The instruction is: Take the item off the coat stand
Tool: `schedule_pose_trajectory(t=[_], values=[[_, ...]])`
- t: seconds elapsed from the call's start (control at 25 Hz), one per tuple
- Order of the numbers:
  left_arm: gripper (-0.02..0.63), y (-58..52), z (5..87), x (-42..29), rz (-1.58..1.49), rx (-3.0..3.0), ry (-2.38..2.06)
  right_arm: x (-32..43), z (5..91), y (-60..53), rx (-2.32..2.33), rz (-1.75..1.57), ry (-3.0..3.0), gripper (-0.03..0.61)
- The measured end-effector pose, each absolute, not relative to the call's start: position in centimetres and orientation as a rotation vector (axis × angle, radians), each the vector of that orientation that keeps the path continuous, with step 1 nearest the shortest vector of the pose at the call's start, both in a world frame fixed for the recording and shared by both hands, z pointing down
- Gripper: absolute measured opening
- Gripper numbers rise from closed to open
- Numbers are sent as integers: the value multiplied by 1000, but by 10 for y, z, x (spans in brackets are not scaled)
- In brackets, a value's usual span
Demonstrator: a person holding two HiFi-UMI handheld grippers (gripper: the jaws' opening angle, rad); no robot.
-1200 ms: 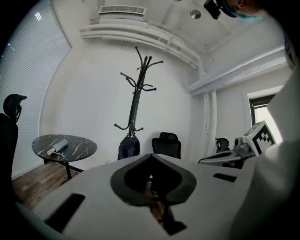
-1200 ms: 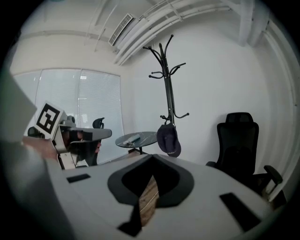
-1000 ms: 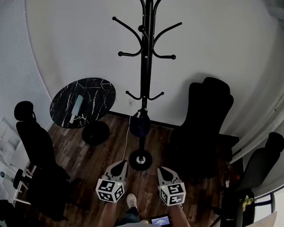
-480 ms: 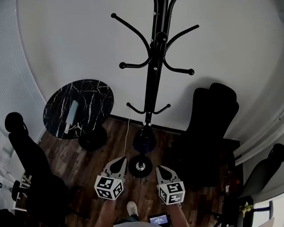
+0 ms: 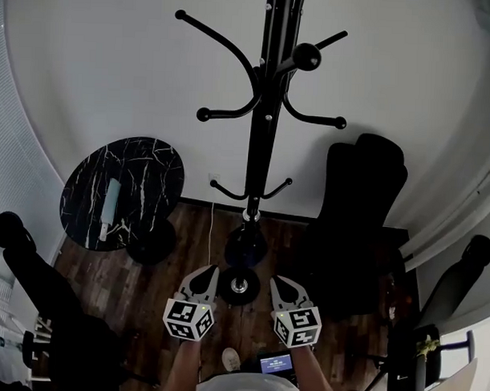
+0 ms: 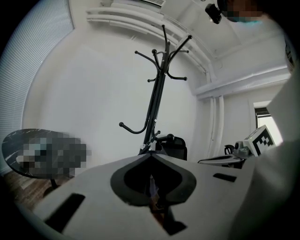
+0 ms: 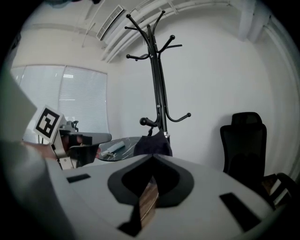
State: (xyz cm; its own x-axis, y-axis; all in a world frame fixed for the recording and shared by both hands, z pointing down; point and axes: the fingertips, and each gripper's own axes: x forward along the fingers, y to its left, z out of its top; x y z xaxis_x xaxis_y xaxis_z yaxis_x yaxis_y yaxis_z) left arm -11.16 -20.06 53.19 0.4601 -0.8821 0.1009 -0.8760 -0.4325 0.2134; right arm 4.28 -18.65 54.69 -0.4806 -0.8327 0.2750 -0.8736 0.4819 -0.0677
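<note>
A dark bag [image 5: 245, 242] hangs down off the upright coat stand [image 5: 261, 111].

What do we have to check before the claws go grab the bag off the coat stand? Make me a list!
1. Bag is there: the dark bag hangs low on the coat stand. Ok.
2. Left claw is empty: it is shut with nothing in it. Ok.
3. Right claw is empty: it is shut with nothing in it. Ok.
4. Claws are open and ready to grab: both are shut. Not ok.
5. The way is free: in the right gripper view nothing stands in front of the bag. Ok.
6. How the bag is hooked on: too small to see. Cannot tell.
</note>
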Motion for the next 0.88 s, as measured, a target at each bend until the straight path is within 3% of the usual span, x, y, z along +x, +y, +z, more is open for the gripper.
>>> schedule_pose_trajectory(t=[0.88], values=[[20,-226,548,-105,5,2450,-1531,42,572,-211,1377,360,-2517,12]])
